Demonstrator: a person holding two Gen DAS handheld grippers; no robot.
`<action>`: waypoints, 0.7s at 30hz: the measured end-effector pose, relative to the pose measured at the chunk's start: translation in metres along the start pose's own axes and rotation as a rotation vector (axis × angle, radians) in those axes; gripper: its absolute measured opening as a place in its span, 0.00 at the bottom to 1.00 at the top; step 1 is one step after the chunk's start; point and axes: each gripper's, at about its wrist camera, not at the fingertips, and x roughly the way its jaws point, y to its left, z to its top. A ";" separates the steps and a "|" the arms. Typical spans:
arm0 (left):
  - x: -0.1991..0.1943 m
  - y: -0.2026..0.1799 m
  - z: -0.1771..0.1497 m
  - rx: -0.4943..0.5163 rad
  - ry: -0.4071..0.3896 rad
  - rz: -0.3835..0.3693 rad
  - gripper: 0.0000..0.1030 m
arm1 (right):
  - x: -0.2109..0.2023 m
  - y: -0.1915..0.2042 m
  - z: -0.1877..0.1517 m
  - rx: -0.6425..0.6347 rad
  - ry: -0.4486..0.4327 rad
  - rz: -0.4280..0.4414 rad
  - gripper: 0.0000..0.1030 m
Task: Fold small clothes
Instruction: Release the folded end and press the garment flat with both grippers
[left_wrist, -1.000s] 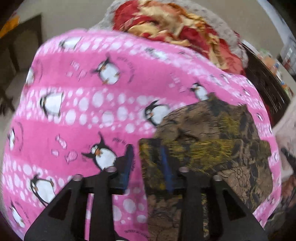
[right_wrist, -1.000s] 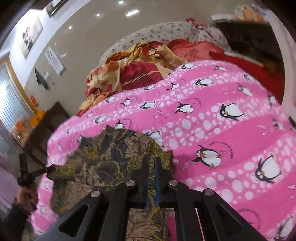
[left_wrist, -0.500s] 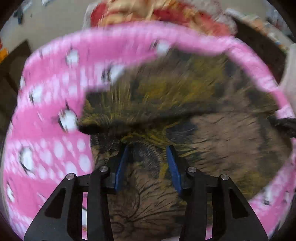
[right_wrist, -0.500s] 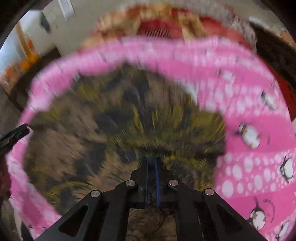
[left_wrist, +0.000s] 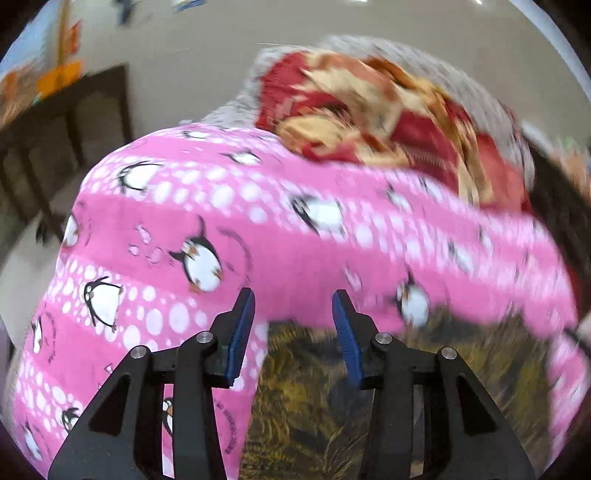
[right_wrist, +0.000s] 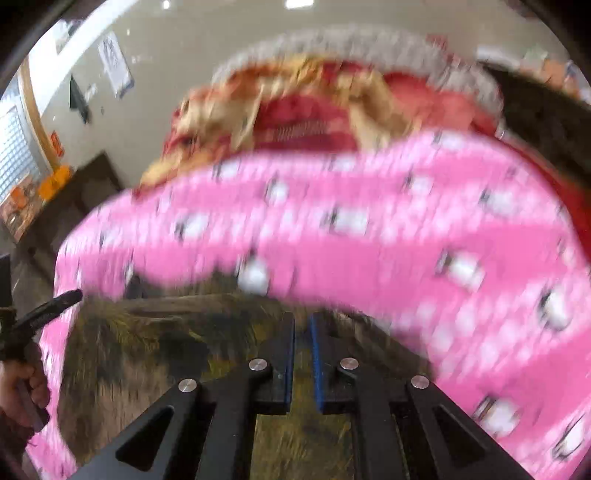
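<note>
A small brown and yellow patterned garment lies on the pink penguin blanket, low in both blurred views. My left gripper is open above the garment's far edge, with nothing between its blue pads. My right gripper is shut to a narrow slit over the garment. I cannot see any fabric pinched in it. In the right wrist view the left gripper and the person's hand show at the left edge, beside the garment.
A red and gold quilt is heaped at the far end of the bed on a grey speckled cover. Dark wooden furniture stands to the left, and a dark headboard to the right.
Both grippers swung in over the garment, then drew back, so it now sits lower in the views. The fabric that was between the left pads is no longer there.
</note>
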 end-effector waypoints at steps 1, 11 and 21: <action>-0.005 0.002 0.001 -0.026 -0.017 -0.017 0.41 | -0.004 -0.001 0.003 0.008 -0.014 0.006 0.07; 0.040 -0.050 -0.077 0.114 0.049 0.001 0.42 | 0.033 0.025 -0.030 -0.029 0.018 -0.092 0.07; 0.058 -0.036 -0.081 0.020 0.055 -0.039 0.48 | 0.066 -0.030 -0.046 0.089 0.059 -0.049 0.11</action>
